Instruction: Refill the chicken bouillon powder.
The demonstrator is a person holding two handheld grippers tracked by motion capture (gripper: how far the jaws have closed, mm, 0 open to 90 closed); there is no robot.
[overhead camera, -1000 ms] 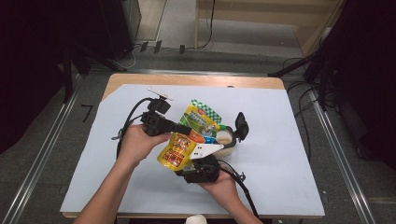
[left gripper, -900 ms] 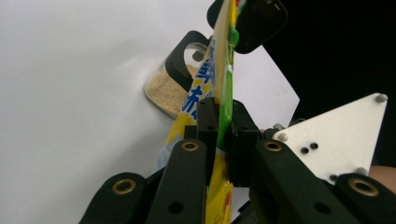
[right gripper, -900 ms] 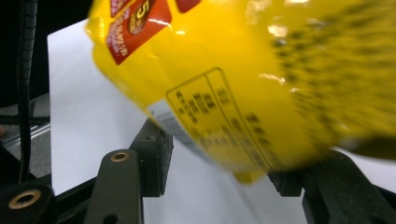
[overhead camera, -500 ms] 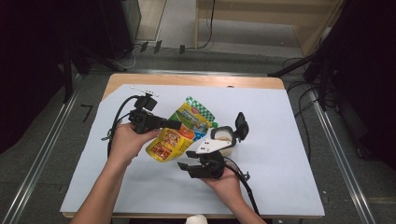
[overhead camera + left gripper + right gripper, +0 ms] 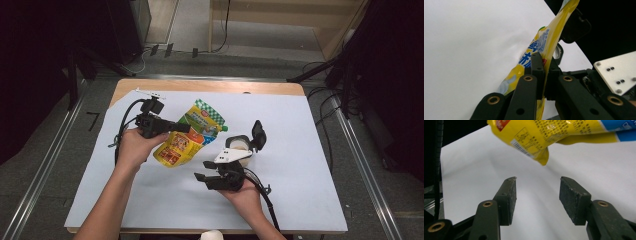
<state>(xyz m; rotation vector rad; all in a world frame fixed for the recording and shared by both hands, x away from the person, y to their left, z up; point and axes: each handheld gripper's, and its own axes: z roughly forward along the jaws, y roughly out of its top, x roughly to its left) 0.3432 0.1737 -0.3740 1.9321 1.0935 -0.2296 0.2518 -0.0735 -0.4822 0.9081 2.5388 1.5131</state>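
The yellow pouch [image 5: 187,136] is hanging above the table [image 5: 310,130] at about 11 o'clock from the right gripper [image 5: 537,195], and may be slipping, since the left gripper [image 5: 543,75] is pinching only a thin flat edge; the right gripper's jaws are standing spread, touching nothing

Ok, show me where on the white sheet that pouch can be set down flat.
The white sheet is bare right of the lidded cup, along the near edge left of the right gripper, and at the far-right corner. The middle is crowded: the left gripper holds the yellow pouch there, with the cup beside it.
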